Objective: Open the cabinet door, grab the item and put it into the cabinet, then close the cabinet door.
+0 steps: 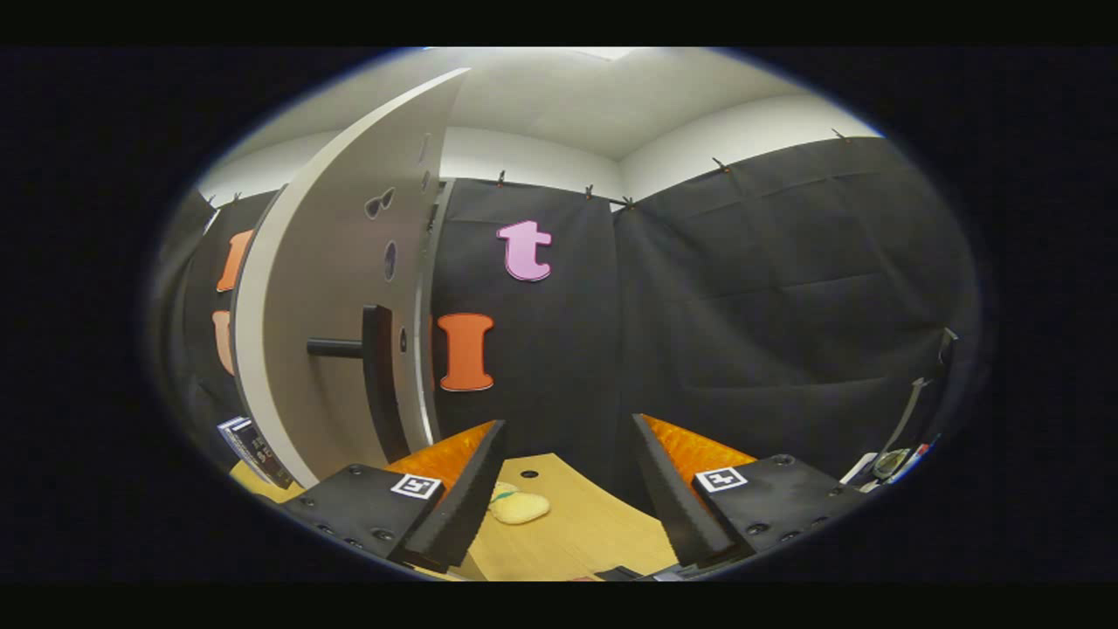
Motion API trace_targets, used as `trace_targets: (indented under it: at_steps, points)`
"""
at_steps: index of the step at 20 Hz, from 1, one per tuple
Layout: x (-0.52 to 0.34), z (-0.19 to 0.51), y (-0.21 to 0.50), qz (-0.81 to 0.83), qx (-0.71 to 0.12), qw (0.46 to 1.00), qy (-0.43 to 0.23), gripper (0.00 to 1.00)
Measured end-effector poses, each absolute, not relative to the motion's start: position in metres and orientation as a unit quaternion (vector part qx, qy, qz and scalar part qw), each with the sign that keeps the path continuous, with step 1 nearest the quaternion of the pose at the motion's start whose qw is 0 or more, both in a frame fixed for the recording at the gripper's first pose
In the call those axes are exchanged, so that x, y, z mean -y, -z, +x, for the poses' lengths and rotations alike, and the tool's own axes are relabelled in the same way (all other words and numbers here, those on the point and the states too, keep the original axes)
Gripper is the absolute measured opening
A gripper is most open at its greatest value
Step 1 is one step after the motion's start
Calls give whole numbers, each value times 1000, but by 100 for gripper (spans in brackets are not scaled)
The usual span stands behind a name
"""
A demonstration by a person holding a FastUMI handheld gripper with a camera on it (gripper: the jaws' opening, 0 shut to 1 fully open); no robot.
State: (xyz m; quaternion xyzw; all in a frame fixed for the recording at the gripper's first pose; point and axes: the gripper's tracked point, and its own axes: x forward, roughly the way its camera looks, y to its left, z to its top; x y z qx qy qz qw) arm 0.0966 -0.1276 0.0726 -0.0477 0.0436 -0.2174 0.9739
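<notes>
Gripper spread wide, fingers well apart, nothing held between them. Down between the fingers, nearer the one on the left of the view, a small pale yellow item lying flat on the wooden tabletop, apart from both fingers. Looks soft and low, maybe a plush or sponge, hard to say. Just beyond it, a small dark hole in the tabletop.

Further out on that same side, the cabinet door swung open, edge-on toward the camera, with a dark handle sticking out. So probably at the grab step now, door part seemingly done.

Possible trouble from here: item sits off-centre, so closing straight down might just nudge it sideways with the near finger instead of pinching it. Being so flat, could also slip under the tips if not low enough. Also that open door hanging close by, easy to clip when swinging over to the cabinet. Some clutter at the far side of the table, well clear.
</notes>
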Motion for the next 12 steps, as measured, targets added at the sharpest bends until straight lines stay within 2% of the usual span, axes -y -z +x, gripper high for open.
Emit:
trace_targets:
  at_steps: [5,12]
  points:
    - [83,101,-70,-45,-45,978,196,91]
    - [-4,130,-59,-34,-54,991,116,91]
